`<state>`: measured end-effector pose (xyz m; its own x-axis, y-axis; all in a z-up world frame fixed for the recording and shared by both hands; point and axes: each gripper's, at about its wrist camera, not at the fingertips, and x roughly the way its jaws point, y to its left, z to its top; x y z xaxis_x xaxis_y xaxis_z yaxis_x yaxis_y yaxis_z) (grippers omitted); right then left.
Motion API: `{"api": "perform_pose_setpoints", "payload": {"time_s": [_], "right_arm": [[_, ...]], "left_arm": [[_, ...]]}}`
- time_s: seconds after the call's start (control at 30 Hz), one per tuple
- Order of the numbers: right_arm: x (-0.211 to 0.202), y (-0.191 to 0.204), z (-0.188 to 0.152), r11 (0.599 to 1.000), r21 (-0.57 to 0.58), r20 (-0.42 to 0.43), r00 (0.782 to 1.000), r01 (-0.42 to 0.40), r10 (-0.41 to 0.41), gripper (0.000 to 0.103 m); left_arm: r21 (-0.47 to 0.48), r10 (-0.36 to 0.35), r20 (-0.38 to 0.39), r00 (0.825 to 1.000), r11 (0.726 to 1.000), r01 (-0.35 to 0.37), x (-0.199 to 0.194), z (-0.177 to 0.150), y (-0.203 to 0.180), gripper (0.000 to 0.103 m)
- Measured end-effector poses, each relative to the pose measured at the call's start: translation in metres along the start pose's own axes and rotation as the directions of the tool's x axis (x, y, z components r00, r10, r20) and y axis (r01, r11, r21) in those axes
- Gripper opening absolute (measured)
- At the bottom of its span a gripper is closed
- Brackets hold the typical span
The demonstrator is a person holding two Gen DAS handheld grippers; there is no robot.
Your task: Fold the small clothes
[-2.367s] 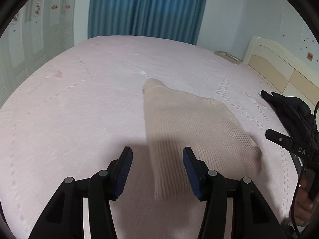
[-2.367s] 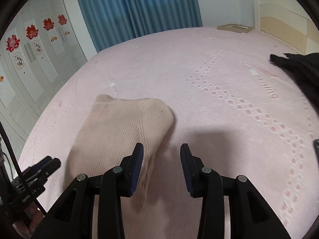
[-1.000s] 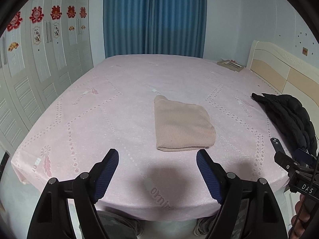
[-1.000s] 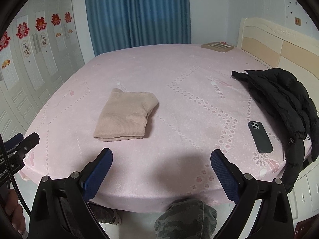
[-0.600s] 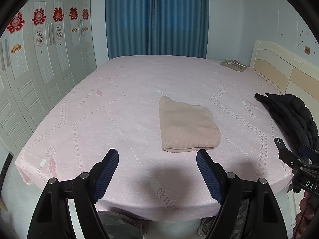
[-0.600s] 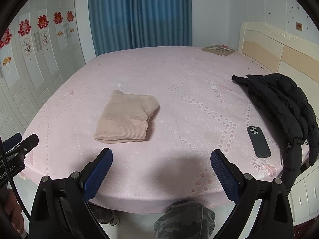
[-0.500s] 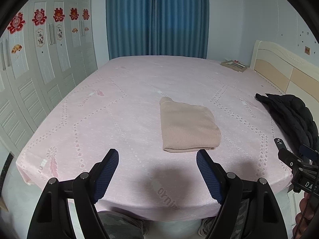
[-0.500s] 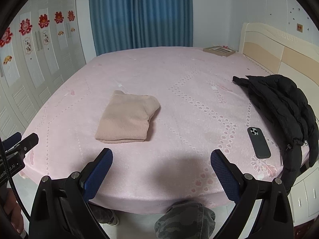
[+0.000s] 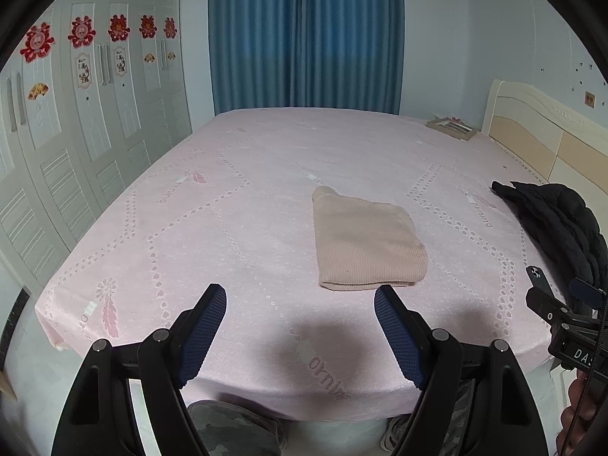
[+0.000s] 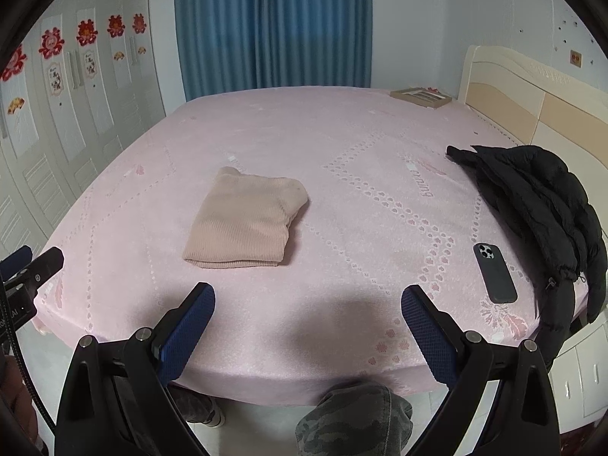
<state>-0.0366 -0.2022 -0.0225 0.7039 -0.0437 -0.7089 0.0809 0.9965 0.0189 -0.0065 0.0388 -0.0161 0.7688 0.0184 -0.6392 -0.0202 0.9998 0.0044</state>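
A beige knit garment (image 9: 364, 239) lies folded into a neat rectangle on the pink bed (image 9: 228, 228); it also shows in the right wrist view (image 10: 243, 220). My left gripper (image 9: 300, 315) is open and empty, held back over the bed's front edge, well short of the garment. My right gripper (image 10: 307, 313) is open wide and empty, also back at the front edge. Each gripper shows at the edge of the other's view.
A black jacket (image 10: 532, 197) lies at the bed's right side, with a dark phone (image 10: 494, 271) beside it. A flat box (image 10: 420, 97) sits at the far right corner. White wardrobes stand on the left, blue curtains behind, the headboard (image 10: 532, 98) on the right.
Both grippers let go of the garment, opened wide and pulled back from close over it to the bed's front edge. In the last half second almost nothing has moved.
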Motion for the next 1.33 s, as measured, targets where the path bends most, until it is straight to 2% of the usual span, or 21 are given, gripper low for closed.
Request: {"api": "perform_pose_setpoints", "payload": {"time_s": [0.53, 1.33], "right_arm": [[-0.005, -0.004, 0.002, 1.0, 0.013, 0.001, 1.0, 0.004, -0.004, 0.097], [-0.015, -0.006, 0.011, 1.0, 0.016, 0.045, 0.999, 0.027, -0.028, 0.097]], "left_arm": [[0.001, -0.005, -0.005, 1.0, 1.0, 0.005, 0.0, 0.0, 0.002, 0.079], [0.011, -0.019, 0.015, 1.0, 1.0, 0.019, -0.008, 0.006, 0.004, 0.08]]}}
